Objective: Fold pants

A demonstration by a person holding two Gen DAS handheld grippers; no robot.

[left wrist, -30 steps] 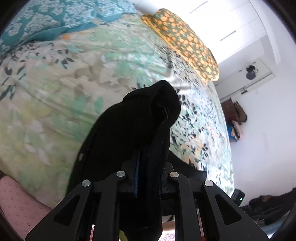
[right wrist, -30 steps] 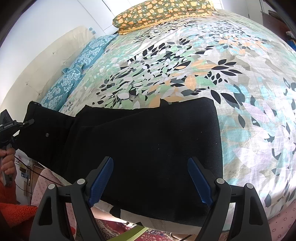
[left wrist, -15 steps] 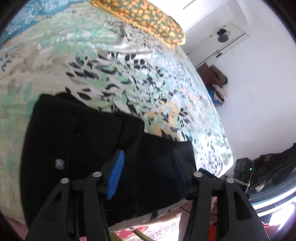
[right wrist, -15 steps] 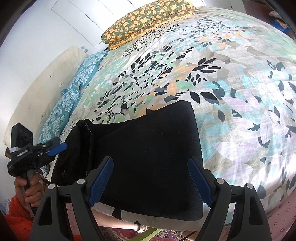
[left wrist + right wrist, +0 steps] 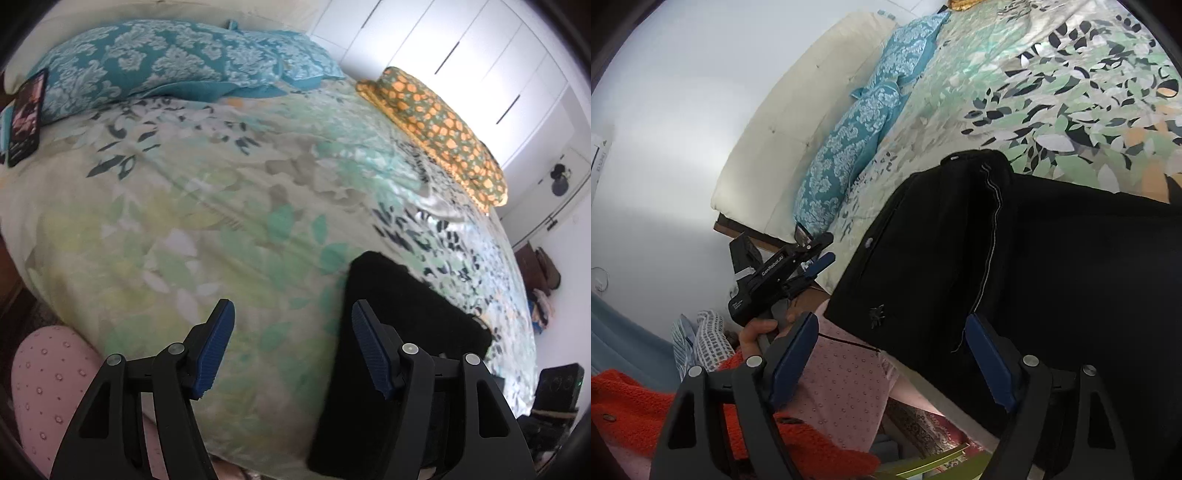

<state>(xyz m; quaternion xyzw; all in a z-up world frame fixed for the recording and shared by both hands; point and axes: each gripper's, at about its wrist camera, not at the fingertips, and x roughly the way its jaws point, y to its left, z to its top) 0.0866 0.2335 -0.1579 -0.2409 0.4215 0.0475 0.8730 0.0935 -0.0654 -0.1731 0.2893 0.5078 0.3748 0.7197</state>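
The black pants (image 5: 1015, 266), folded at the bed's (image 5: 221, 206) near edge at four o'clock of the wide-open, empty left gripper (image 5: 291, 347), look soft and floppy, best pinched through the thick seamed fold by the equally open, empty right gripper (image 5: 890, 354).

Pants (image 5: 1015, 266): on bedspread (image 5: 221, 229), at its near edge. Pillows (image 5: 166, 70): at the far side, against headboard (image 5: 798, 133). Phone (image 5: 26, 118): beside the pillows.
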